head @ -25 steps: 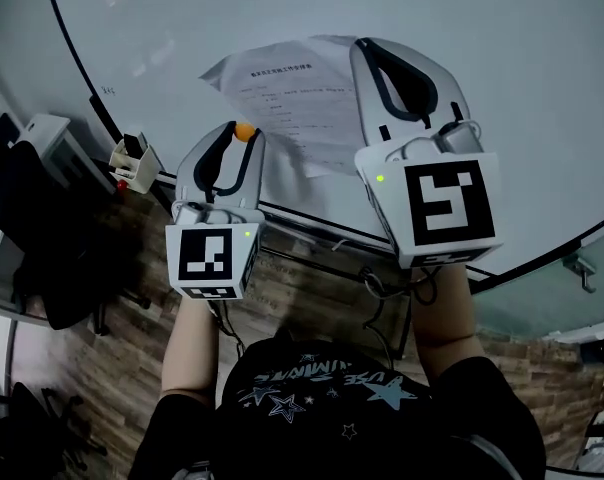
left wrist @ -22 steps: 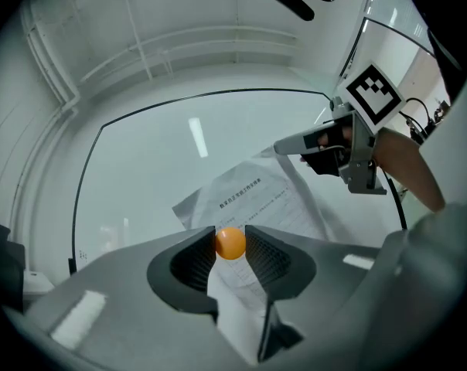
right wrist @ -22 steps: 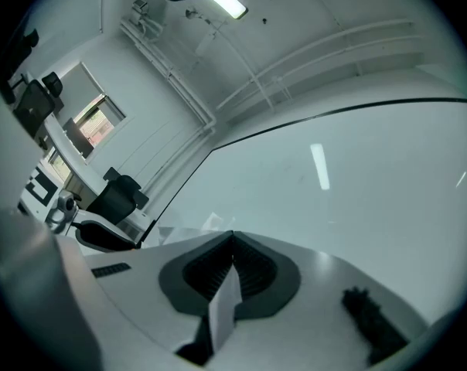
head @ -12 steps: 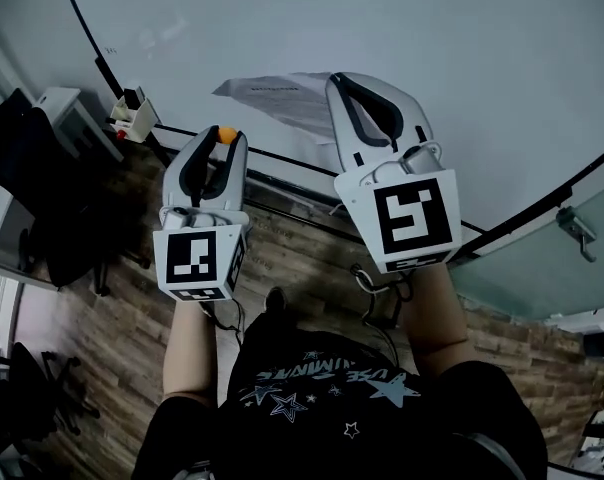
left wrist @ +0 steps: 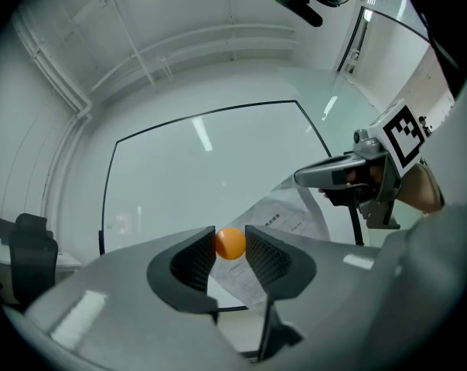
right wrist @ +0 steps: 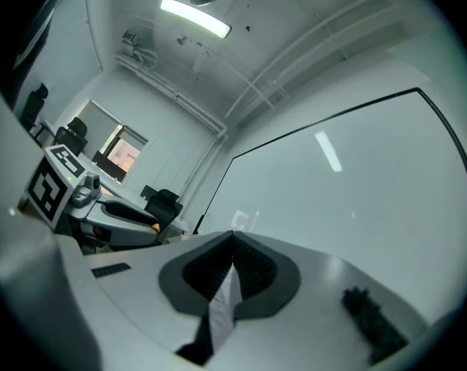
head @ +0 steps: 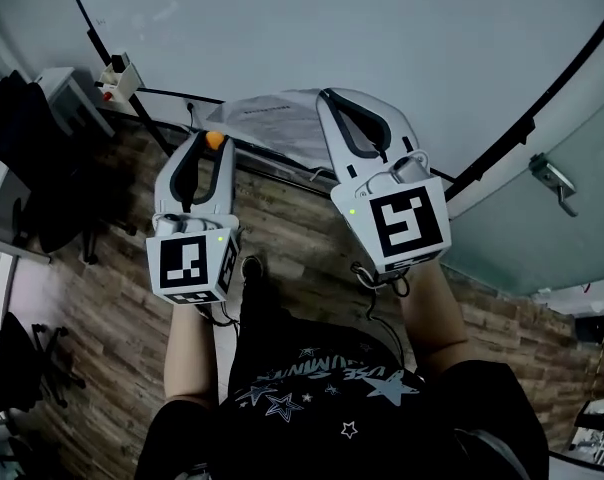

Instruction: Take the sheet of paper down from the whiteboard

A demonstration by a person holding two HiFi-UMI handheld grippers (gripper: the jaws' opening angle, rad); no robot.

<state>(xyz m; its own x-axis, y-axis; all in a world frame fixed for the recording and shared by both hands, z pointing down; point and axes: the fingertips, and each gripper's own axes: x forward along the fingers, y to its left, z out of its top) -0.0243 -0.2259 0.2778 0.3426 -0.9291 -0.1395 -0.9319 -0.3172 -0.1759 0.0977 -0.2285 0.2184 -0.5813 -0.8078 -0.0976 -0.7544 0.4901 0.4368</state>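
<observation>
The white printed sheet of paper [head: 272,118] hangs free of the whiteboard [head: 332,28], its edge pinched in my right gripper [head: 327,96], which is shut on it. In the right gripper view the paper [right wrist: 226,308] droops down from the closed jaws of that gripper [right wrist: 233,239]. My left gripper [head: 210,136] is shut on a small orange ball [head: 214,140], pressed between its ribbed pads [left wrist: 264,255] as the orange ball [left wrist: 231,243] in the left gripper view. The left gripper is beside the sheet's left corner, apart from it.
A small holder with markers [head: 117,73] sits at the whiteboard's lower left corner. Office chairs [head: 32,198] stand at the left on the wooden floor [head: 302,248]. A glass door with a handle [head: 550,178] is at the right.
Both grippers have drawn back and down from the whiteboard. The sheet has come away with the right gripper; the orange ball stays in the left one.
</observation>
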